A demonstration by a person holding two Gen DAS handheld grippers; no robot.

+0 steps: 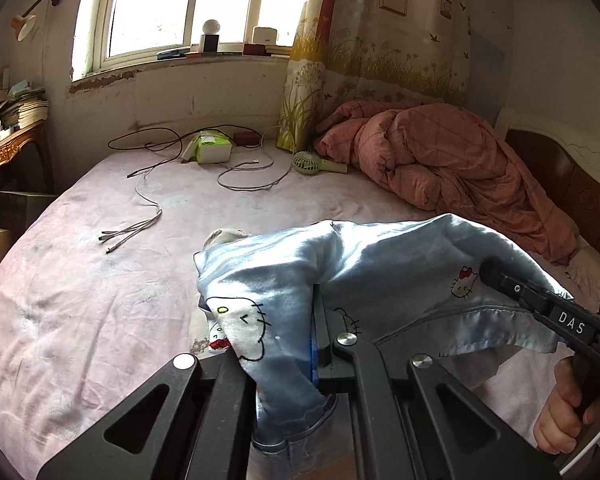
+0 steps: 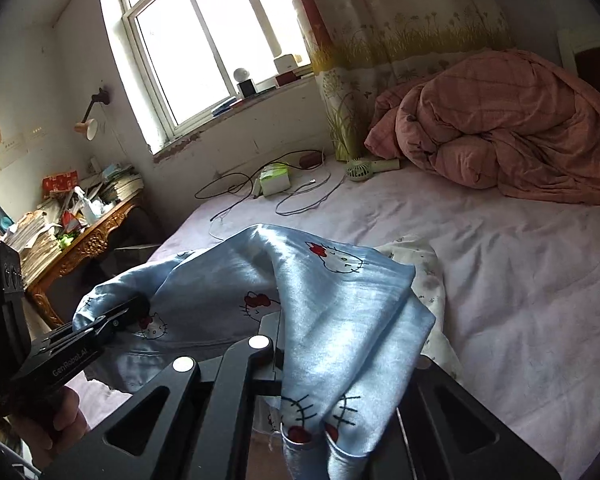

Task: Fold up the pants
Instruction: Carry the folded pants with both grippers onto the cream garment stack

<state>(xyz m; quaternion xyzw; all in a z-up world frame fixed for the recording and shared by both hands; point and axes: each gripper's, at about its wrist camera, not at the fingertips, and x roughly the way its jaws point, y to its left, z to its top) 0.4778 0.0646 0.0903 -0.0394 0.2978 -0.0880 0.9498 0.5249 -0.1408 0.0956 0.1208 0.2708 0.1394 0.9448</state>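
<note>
Light-blue satin pants (image 1: 380,264) printed with cartoon cats hang bunched above a bed, held up between my two grippers. In the left wrist view my left gripper (image 1: 318,308) is shut on a fold of the pants, and the cloth drapes over its fingers and hides the tips. To the right, my right gripper (image 1: 490,272) pinches the hem edge, with a hand (image 1: 560,412) on its handle. In the right wrist view the pants (image 2: 340,312) fall over my right gripper (image 2: 276,320), which is shut on them. My left gripper (image 2: 138,306) bites the cloth at the left.
The bed has a pink sheet (image 1: 100,300). A rumpled pink quilt (image 1: 440,160) lies at the far right by the headboard (image 1: 560,176). Cables (image 1: 148,204), a tissue box (image 1: 214,148) and a green hand fan (image 1: 312,162) lie near the window wall. A cluttered desk (image 2: 80,236) stands left. A pale floral cloth (image 2: 424,264) lies under the pants.
</note>
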